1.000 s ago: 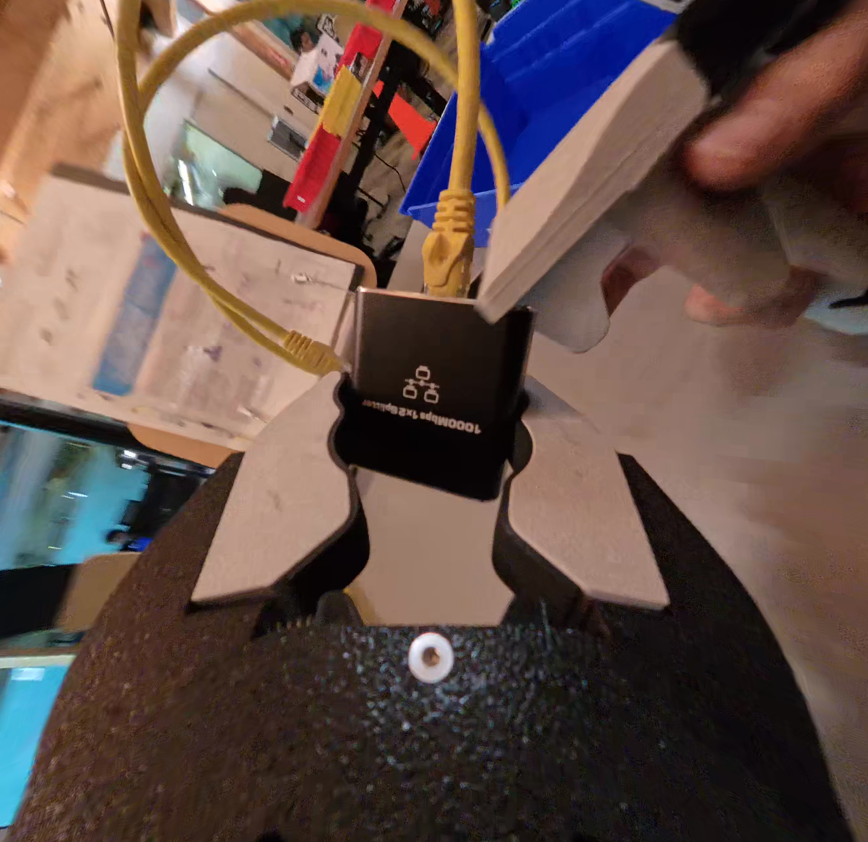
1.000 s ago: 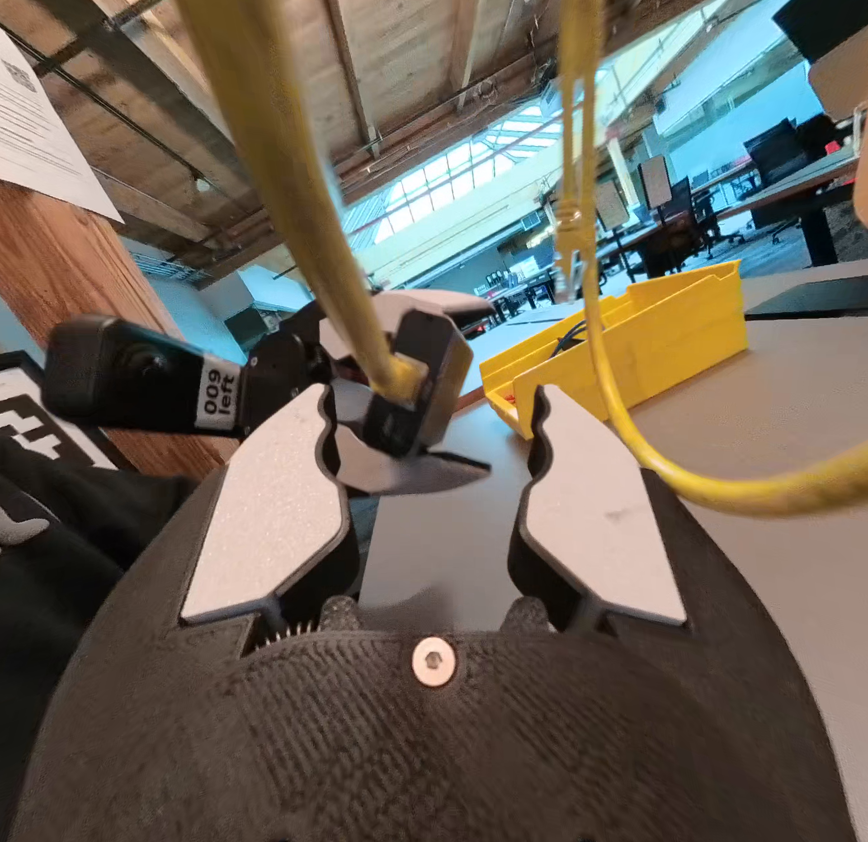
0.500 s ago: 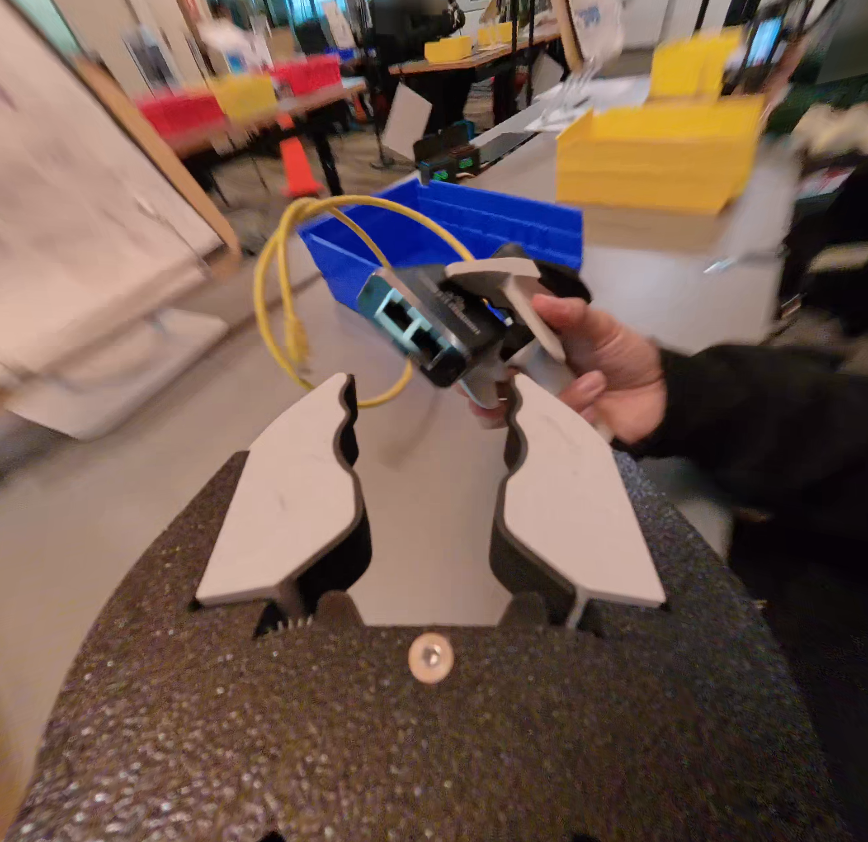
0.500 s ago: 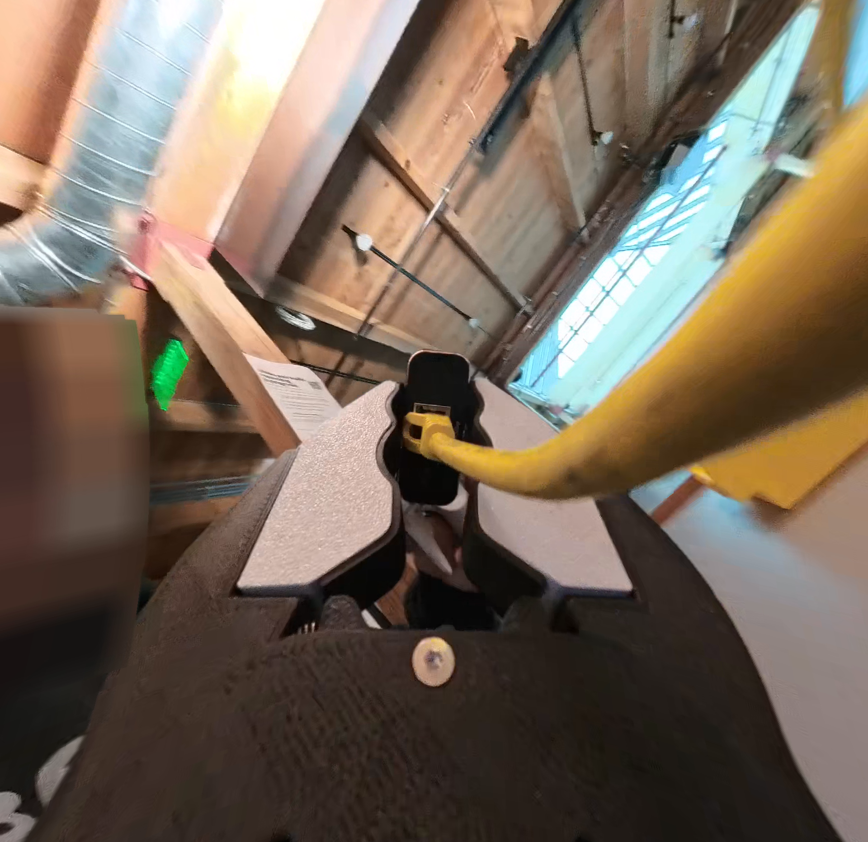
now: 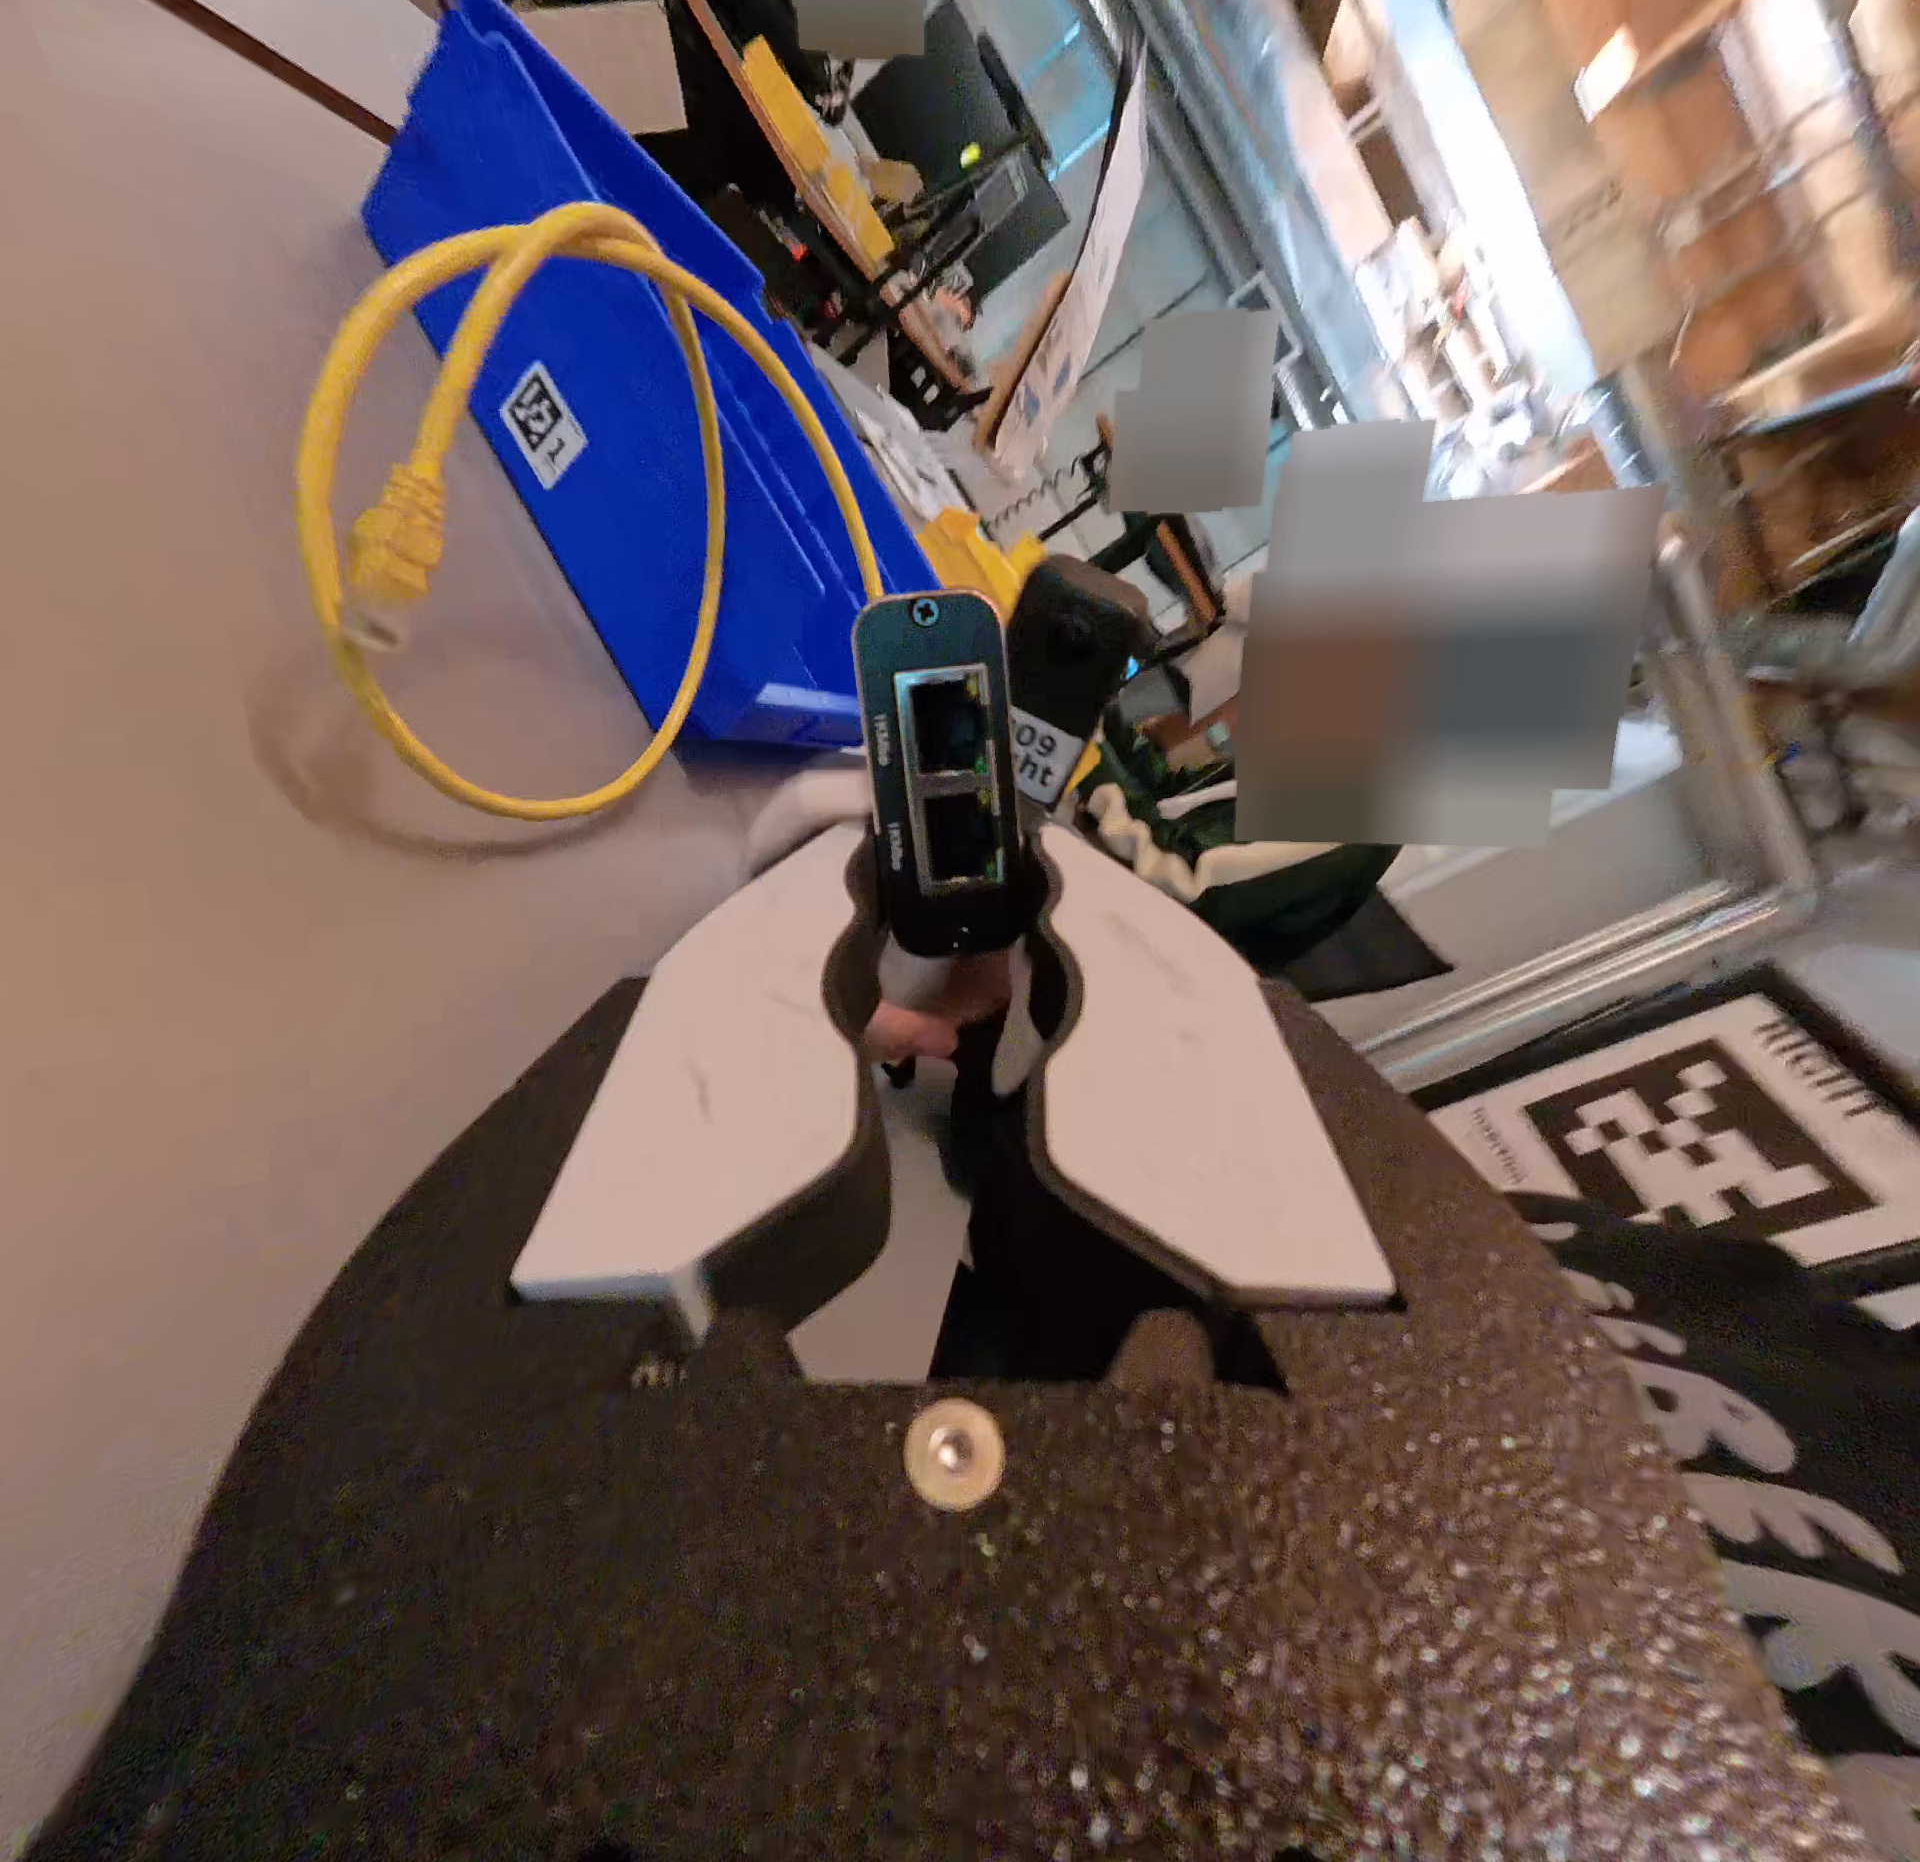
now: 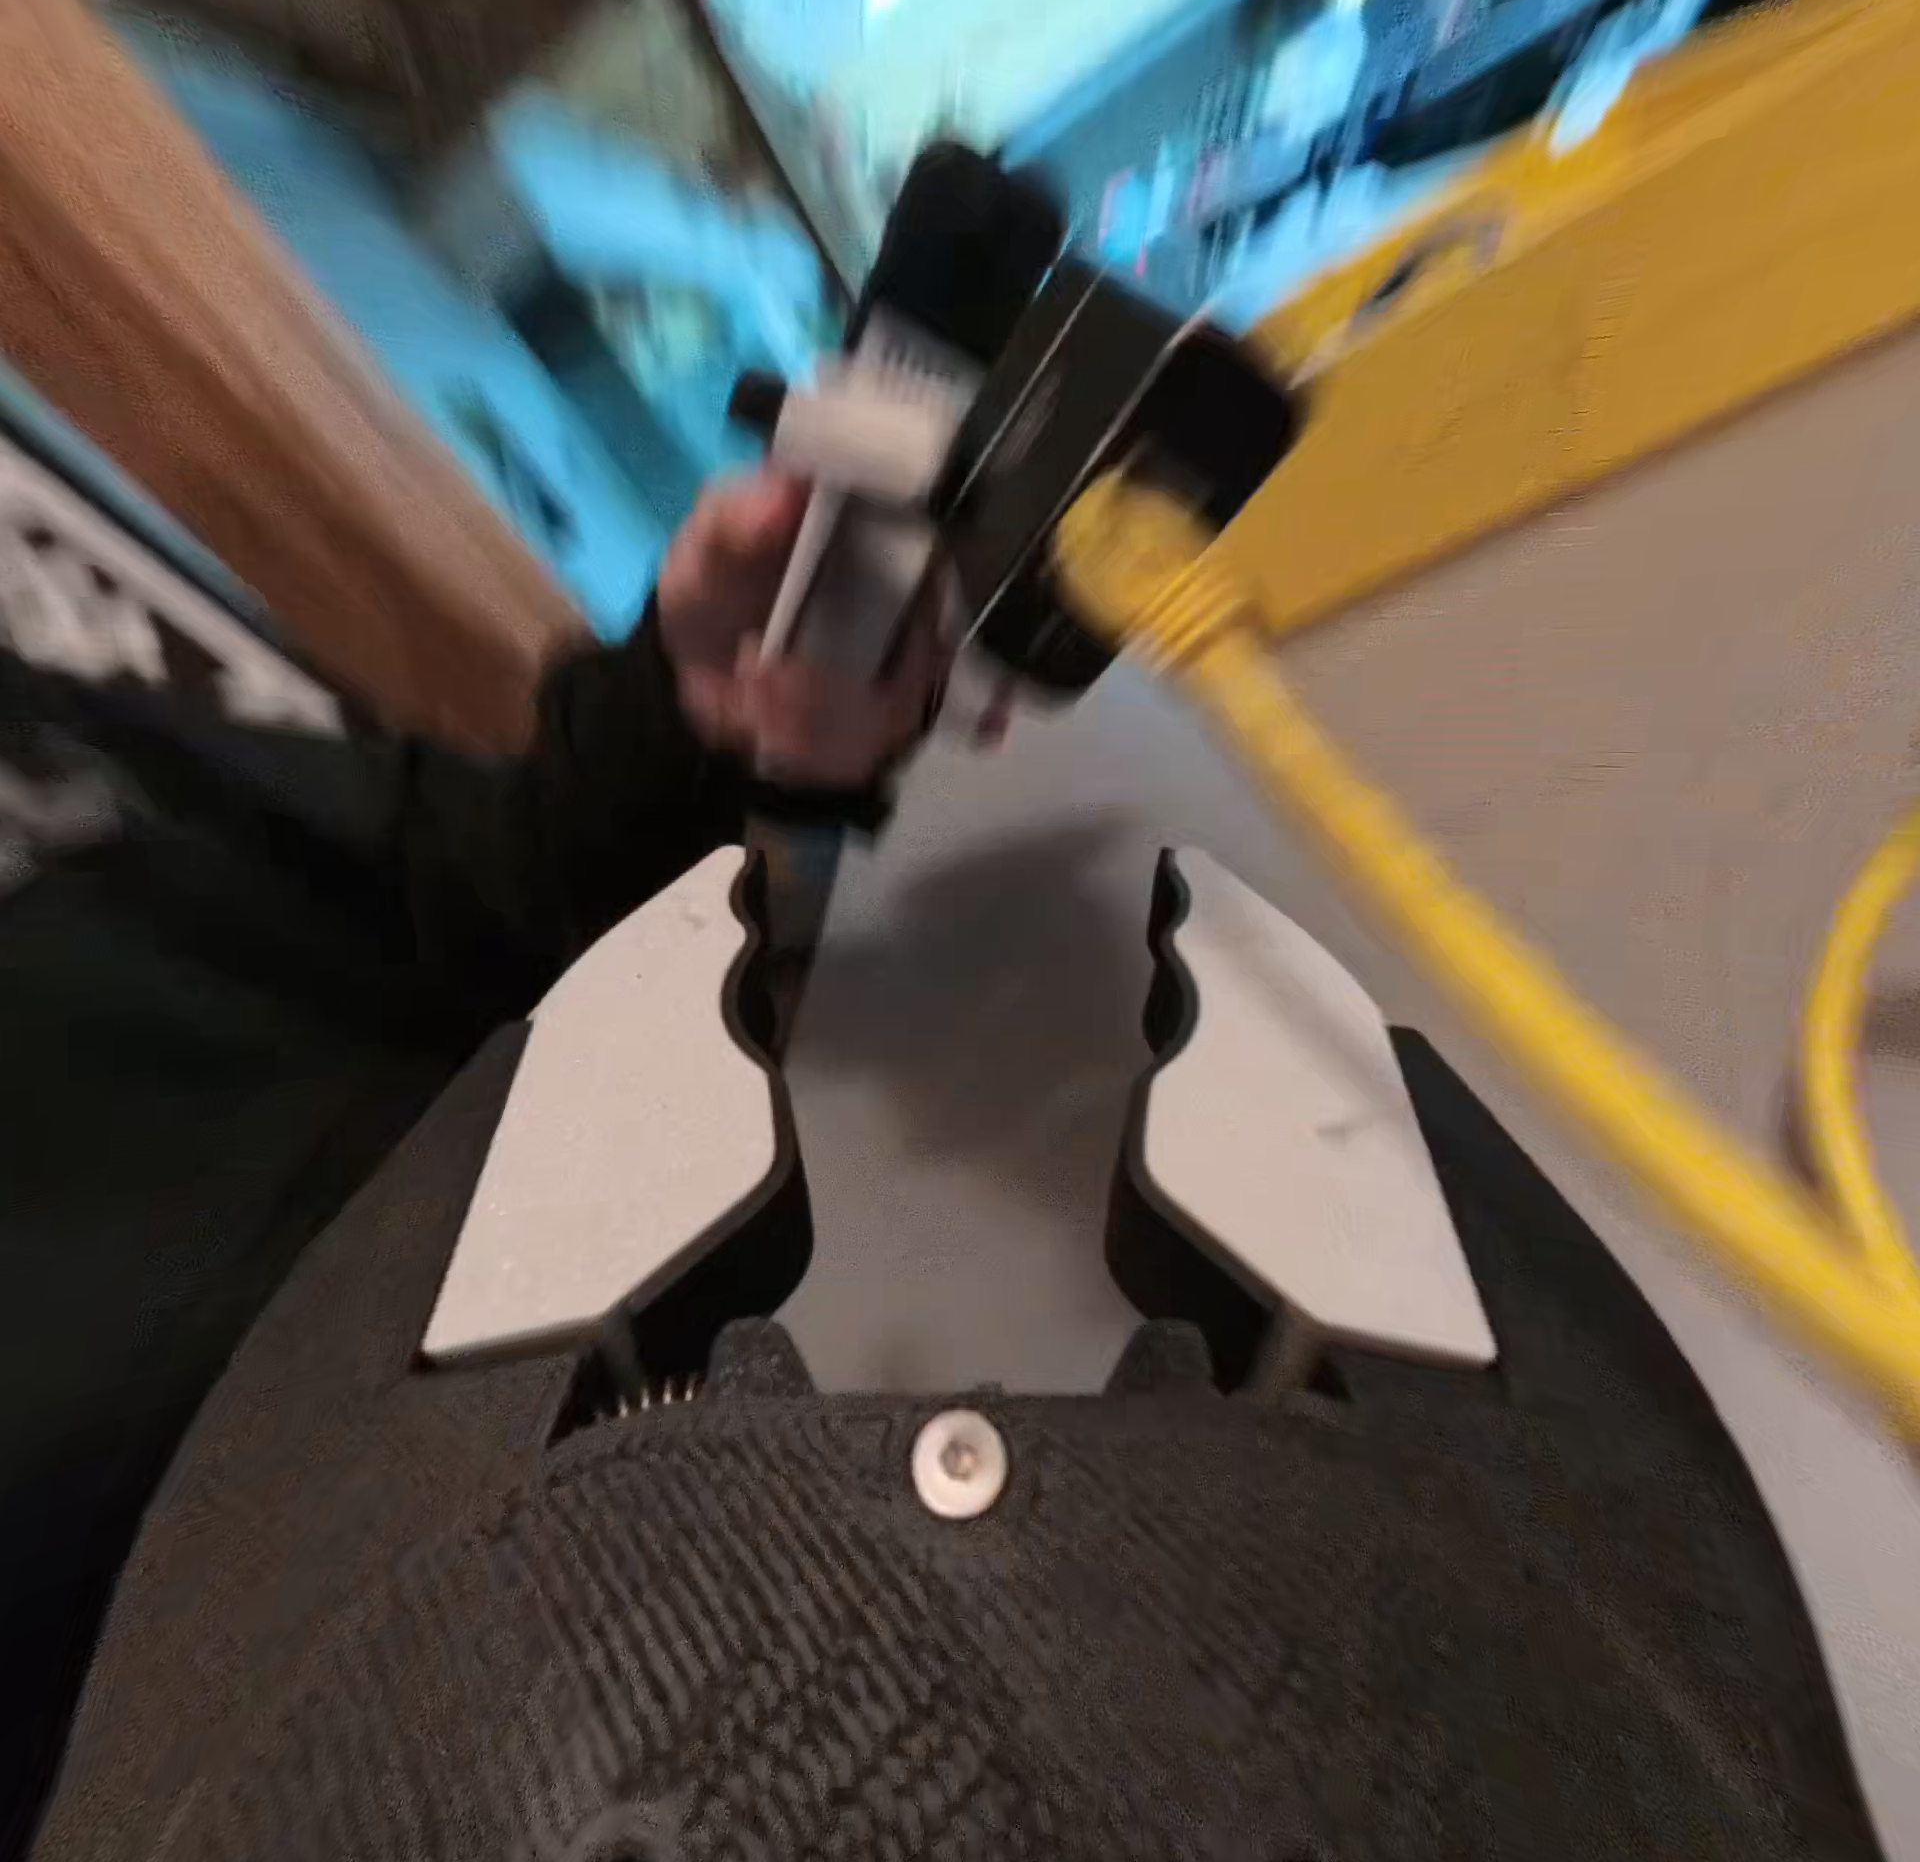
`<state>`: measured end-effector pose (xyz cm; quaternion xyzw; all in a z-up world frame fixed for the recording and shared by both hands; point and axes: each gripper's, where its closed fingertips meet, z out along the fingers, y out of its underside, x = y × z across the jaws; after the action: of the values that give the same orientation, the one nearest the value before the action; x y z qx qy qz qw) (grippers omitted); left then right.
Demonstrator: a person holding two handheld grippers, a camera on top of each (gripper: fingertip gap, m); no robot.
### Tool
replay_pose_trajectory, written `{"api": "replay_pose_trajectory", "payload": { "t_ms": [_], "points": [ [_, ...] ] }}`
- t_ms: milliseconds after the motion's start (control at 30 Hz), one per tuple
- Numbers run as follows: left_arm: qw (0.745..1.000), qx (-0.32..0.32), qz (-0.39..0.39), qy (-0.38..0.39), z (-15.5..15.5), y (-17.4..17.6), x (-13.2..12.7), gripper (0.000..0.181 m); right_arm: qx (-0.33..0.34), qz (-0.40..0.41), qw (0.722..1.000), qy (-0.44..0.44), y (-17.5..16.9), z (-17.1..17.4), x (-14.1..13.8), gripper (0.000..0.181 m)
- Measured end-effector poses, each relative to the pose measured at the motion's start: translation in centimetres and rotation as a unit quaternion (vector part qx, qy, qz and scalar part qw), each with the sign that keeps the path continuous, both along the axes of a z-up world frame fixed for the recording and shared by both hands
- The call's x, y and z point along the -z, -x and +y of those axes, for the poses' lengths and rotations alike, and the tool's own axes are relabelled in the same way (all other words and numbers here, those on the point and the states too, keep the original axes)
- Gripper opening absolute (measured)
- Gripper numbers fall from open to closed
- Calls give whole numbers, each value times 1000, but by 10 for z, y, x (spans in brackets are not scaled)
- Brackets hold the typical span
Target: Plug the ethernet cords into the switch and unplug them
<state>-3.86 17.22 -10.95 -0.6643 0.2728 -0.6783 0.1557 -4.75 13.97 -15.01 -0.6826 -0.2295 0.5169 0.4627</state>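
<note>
Left gripper (image 5: 948, 877) fingers clamp the switch (image 5: 940, 784), frame centre, ports empty. Right gripper (image 6: 954, 877) fingers spread, empty. Cord (image 5: 520, 524): light, limp; judged best gripped at its stiff plug (image 5: 390, 555).

surface: grey table (image 5: 156, 877) | on it: blue bin (image 5: 623, 441), looped yellow ethernet cord (image 5: 520, 524) beside bin
</note>
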Motion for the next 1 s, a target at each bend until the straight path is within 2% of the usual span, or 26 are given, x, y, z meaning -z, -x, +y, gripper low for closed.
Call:
{"api": "replay_pose_trajectory", "payload": {
  "t_ms": [67, 100, 133, 167, 200, 233, 267, 300, 367, 433, 533, 633, 733, 833, 1000],
  "points": [
    [999, -25, 5, 35, 16, 7, 6, 23, -64, -117, 991, -8, 4, -25, 20, 75],
    [999, -34, 11, 41, 21, 10, 10, 24, -90, -153, 984, -25, 4, -38, 22, 70],
    [998, -48, 16, 46, 27, 13, 14, 24, -111, -176, 977, -50, 6, -49, 19, 71],
    [996, -61, 15, 55, 33, 15, 15, 24, -102, -191, 971, -98, 7, -50, 10, 75],
    [996, -61, 5, 67, 35, 16, 14, 24, -49, -194, 966, -163, 6, -39, -7, 81],
    [995, -60, -8, 81, 36, 16, 12, 24, 39, -184, 955, -230, 0, -20, -30, 88],
    [994, -59, -15, 93, 35, 15, 12, 24, 135, -168, 935, -280, -10, -2, -53, 94],
    [994, -49, -21, 100, 32, 12, 12, 24, 195, -154, 920, -304, -19, 8, -66, 92],
    [992, -33, -34, 120, 24, 7, 10, 24, 222, -141, 914, -309, -23, 16, -66, 95],
    [990, -6, -46, 132, 14, 2, 7, 24, 217, -167, 909, -313, -24, 19, -55, 95],
    [992, 30, -29, 119, 2, -1, 12, 24, 226, -217, 881, -354, -30, 18, -54, 94],
    [992, 74, -4, 102, -13, -3, 17, 24, 222, -259, 879, -333, -38, 23, -39, 101],
    [990, 109, -5, 89, -27, -8, 10, 24, 192, -256, 888, -330, -32, 22, -25, 85],
    [990, 121, 2, 78, -30, -11, 9, 24, 185, -221, 888, -358, -30, 16, -34, 62],
    [980, 163, -7, 111, -39, -10, 13, 25, 174, -208, 882, -386, -28, 13, -32, 63]
  ]
}}
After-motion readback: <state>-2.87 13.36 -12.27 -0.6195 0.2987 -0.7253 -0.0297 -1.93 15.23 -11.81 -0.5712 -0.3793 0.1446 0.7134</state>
